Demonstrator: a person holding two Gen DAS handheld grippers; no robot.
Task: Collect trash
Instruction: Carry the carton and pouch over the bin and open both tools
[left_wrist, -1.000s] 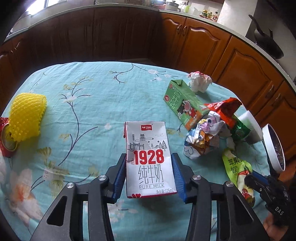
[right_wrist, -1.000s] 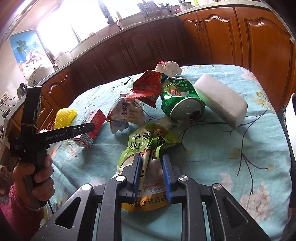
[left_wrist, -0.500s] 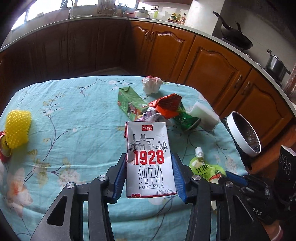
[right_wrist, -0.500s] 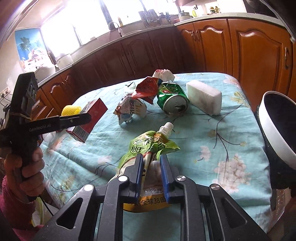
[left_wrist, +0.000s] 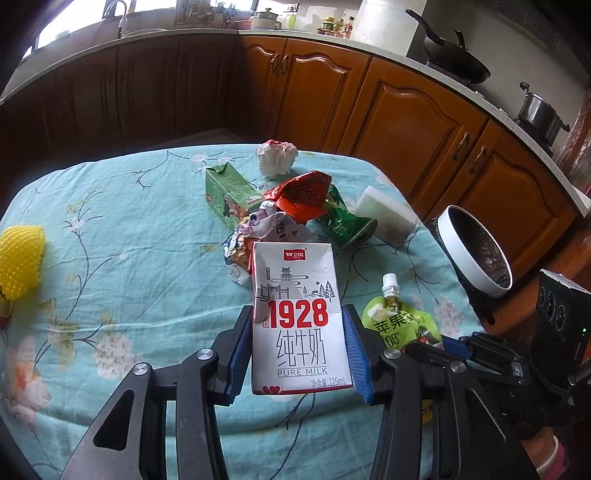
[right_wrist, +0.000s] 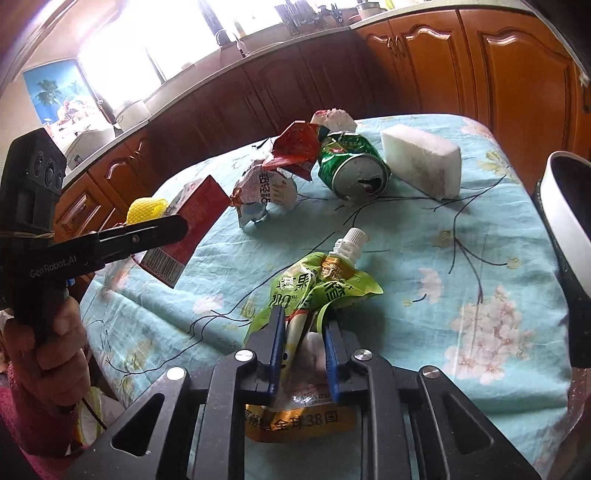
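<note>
My left gripper (left_wrist: 297, 325) is shut on a white "1928" milk carton (left_wrist: 297, 317), lifted above the table; from the right wrist view the same carton (right_wrist: 184, 225) shows its red side. My right gripper (right_wrist: 304, 332) is shut on a crumpled green juice pouch (right_wrist: 321, 288) with a white cap, also held above the cloth; that pouch (left_wrist: 395, 321) shows beside the carton in the left wrist view. A white-rimmed bin with a black liner (left_wrist: 476, 251) stands off the table's right edge.
On the teal floral tablecloth (left_wrist: 129, 258) lie a green carton (left_wrist: 229, 195), a red wrapper (left_wrist: 303, 195), a crushed green can (right_wrist: 351, 166), a crumpled silver wrapper (right_wrist: 264, 192), a white foam block (right_wrist: 421, 162), a tissue wad (left_wrist: 277, 157) and yellow foam netting (left_wrist: 20, 262). Wooden cabinets ring the table.
Both held items rose off the table and shifted toward the right edge; the bin rim came further into both views. Both grips stayed as they were.
</note>
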